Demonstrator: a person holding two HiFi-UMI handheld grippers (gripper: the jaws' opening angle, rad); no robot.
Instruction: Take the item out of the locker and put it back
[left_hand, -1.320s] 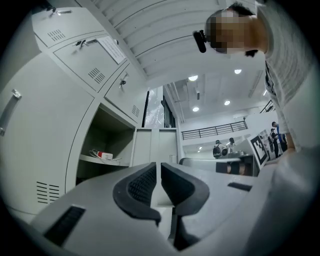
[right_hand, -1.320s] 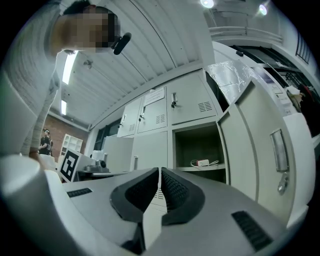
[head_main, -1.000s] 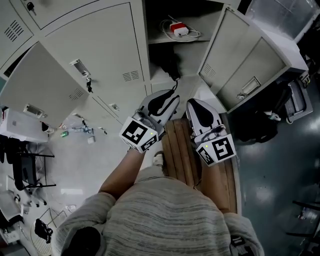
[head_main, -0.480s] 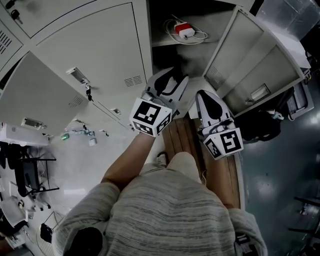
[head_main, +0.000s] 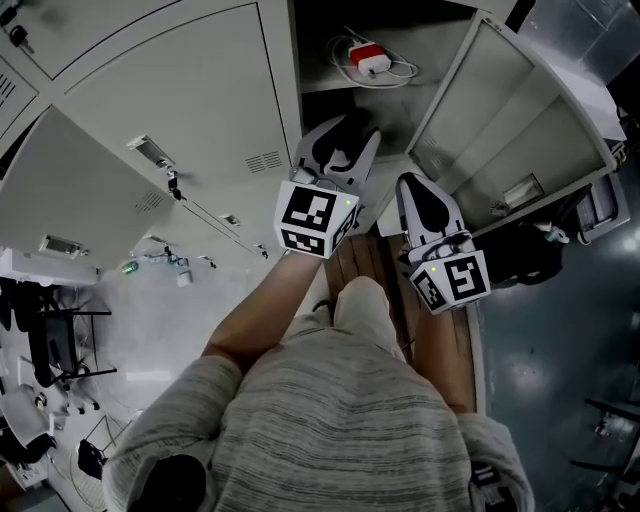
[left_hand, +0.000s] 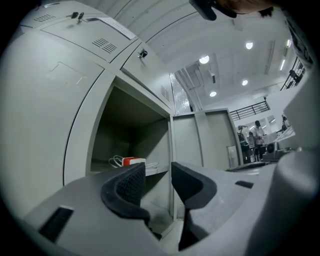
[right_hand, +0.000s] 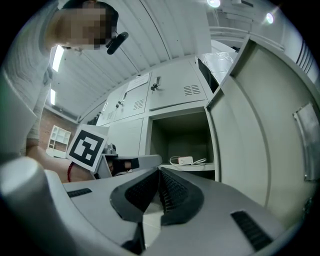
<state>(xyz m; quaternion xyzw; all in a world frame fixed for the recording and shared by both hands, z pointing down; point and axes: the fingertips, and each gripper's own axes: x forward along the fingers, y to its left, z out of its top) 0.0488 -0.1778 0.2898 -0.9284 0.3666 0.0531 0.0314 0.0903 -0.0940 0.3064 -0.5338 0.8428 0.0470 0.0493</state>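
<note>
In the head view I have both grippers held out in front of the open locker (head_main: 250, 90). The left gripper (head_main: 342, 135) points at the mouth of the open compartment. The right gripper (head_main: 412, 184) sits just beside it, lower in the picture, above the wooden bench (head_main: 372, 268). The red-and-white adapter (head_main: 367, 60) lies on the shelf (head_main: 340, 82) inside the compartment with its white cord (head_main: 335, 48) looped around it, well apart from both grippers. The compartment's door (head_main: 520, 110) stands swung out to the right.

In the left gripper view my jaws have just been opening. They stand apart with a clear gap, and nothing is between the pads. The adapter shows beyond the left pad, resting on the shelf at the back of the compartment, untouched. A few people stand far off at the right edge.

In the right gripper view the ribbed pads are pressed flat together with nothing held. Past them I see the same compartment, the adapter and cord lying on the shelf, the door edge-on at the right. The left gripper's marker cube is off to the left.
</note>
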